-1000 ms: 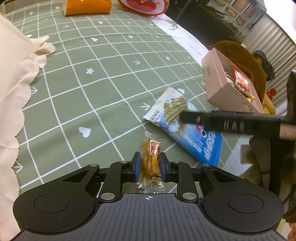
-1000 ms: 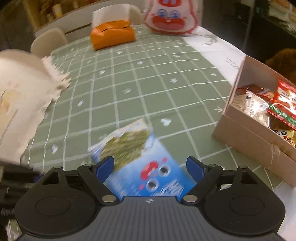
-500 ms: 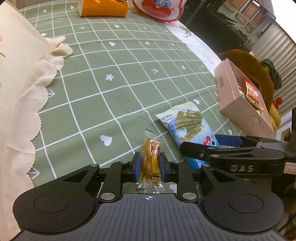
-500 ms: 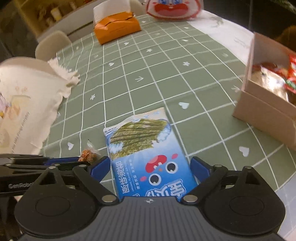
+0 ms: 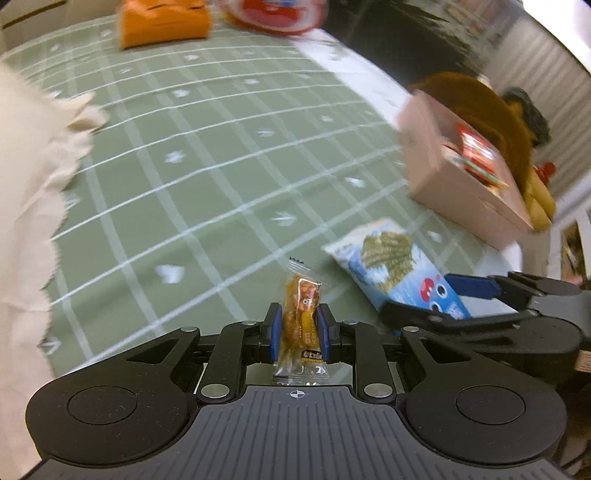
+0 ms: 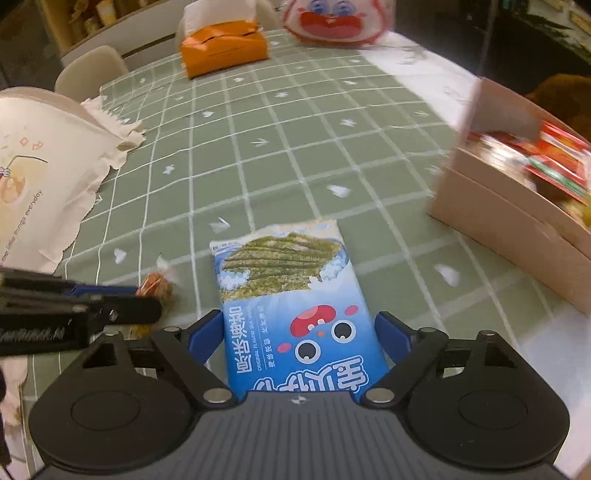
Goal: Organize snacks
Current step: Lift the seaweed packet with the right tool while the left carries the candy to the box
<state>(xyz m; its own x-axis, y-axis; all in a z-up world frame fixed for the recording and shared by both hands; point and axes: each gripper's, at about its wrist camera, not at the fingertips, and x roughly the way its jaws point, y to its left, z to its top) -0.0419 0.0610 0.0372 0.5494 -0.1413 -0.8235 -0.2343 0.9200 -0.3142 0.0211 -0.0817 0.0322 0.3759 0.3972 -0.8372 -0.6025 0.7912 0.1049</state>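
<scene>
A small orange snack packet stands upright in my left gripper, which is shut on it just above the green checked tablecloth. A blue seaweed packet lies flat on the cloth between the jaws of my right gripper. Those jaws are closing, and the blue pads stand right at the packet's two long edges without visibly squeezing it. In the left wrist view the seaweed packet and the right gripper are at the right. The left gripper shows at the left of the right wrist view.
An open pink cardboard box with red snack packs inside stands at the right near the table's edge. A cream cloth bag lies at the left. An orange tissue box and a red-and-white cartoon bag are at the far end.
My right gripper has slid over the seaweed packet, which now lies deeper between its jaws; they widened, then narrowed. The left gripper keeps its hold on the orange packet, and its view is blurred.
</scene>
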